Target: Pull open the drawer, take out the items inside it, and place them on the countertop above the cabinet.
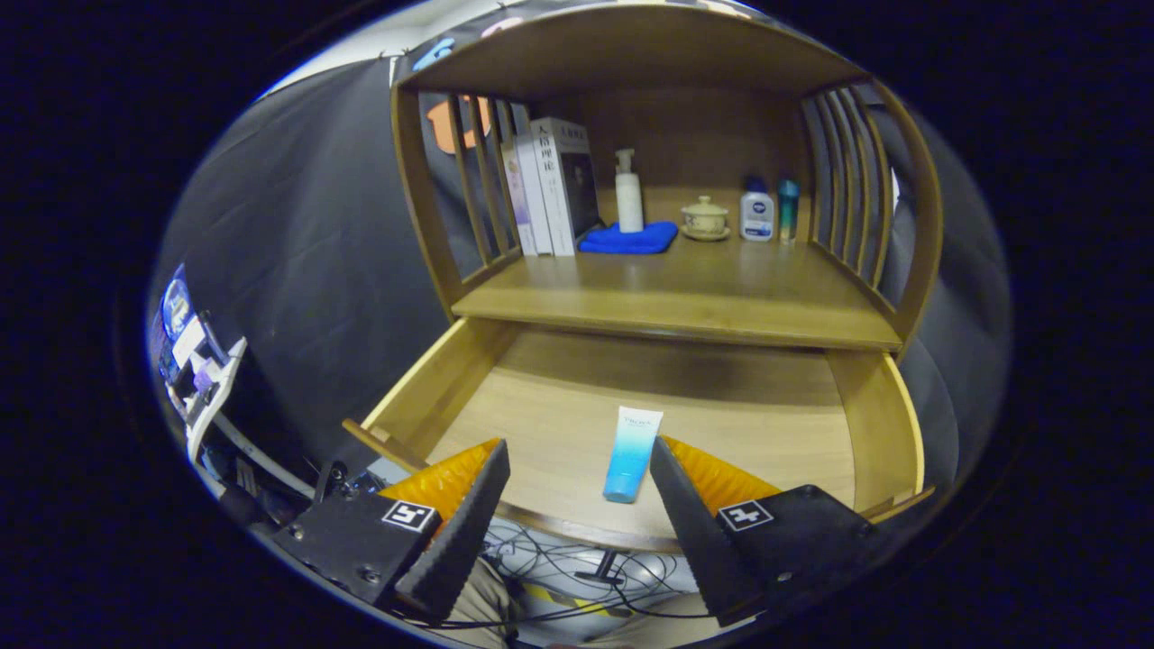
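Note:
The wooden drawer (451,374) stands pulled out below the countertop (721,288). On its floor lies a white-to-blue tube (631,453), cap end toward me, near the drawer's front edge. My gripper (577,460) hangs open above the front of the drawer. The tube lies between the two fingertips, close to the right fingertip (663,455) and well apart from the left one (496,460). Neither finger touches it.
On the countertop at the back stand books (550,185), a white pump bottle (628,194) on a blue cloth (628,238), a small lidded cup (704,218) and two little bottles (768,212). Slatted wooden sides (847,180) flank the shelf. Cables (577,577) lie on the floor below the drawer.

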Tool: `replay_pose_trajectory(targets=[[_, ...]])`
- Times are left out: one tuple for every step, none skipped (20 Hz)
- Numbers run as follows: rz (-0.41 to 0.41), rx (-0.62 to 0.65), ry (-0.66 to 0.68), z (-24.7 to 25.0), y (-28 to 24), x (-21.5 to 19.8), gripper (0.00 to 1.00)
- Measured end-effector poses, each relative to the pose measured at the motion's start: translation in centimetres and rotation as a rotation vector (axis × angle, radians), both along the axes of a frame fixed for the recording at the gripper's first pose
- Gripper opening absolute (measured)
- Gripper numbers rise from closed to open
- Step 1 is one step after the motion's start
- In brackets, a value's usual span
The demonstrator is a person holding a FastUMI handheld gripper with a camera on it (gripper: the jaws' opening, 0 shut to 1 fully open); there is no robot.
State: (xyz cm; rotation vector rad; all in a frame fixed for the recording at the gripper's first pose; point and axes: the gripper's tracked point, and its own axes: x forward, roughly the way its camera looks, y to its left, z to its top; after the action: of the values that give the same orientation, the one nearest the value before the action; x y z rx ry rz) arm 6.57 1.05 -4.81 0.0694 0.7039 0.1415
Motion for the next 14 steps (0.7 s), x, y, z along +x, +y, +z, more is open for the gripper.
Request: replay_pose_trajectory(targets=[[0.004, -0.003, 0.048, -0.7, 0.1, 0.7, 0.99], [0.018, 0.008, 0.105, -1.6, 0.6, 1.1, 0.99], [0.007, 0.017, 0.162, -2.5, 0.5, 1.6, 0.99], [0.000, 0.015, 0.205, -3.3, 0.3, 2.0, 0.99], [-0.019, -0.004, 0.240, -3.8, -0.3, 2.4, 0.99], [-0.039, -0.020, 0.270, -4.2, -0.7, 2.7, 0.97], [-0.051, -0.040, 0.307, -4.9, -1.1, 3.1, 0.97], [-0.080, -0.048, 0.335, -5.4, -1.5, 3.5, 0.96], [-0.085, -0.048, 0.360, -5.7, -1.6, 4.0, 0.96], [-0.104, -0.036, 0.381, -6.2, -1.9, 4.5, 0.95], [-0.110, -0.017, 0.418, -6.7, -1.8, 4.7, 0.94], [-0.122, -0.007, 0.461, -7.4, -1.7, 4.7, 0.93], [-0.130, 0.000, 0.512, -8.0, -1.8, 4.5, 0.92], [-0.145, 0.008, 0.548, -8.6, -1.9, 4.7, 0.92]])
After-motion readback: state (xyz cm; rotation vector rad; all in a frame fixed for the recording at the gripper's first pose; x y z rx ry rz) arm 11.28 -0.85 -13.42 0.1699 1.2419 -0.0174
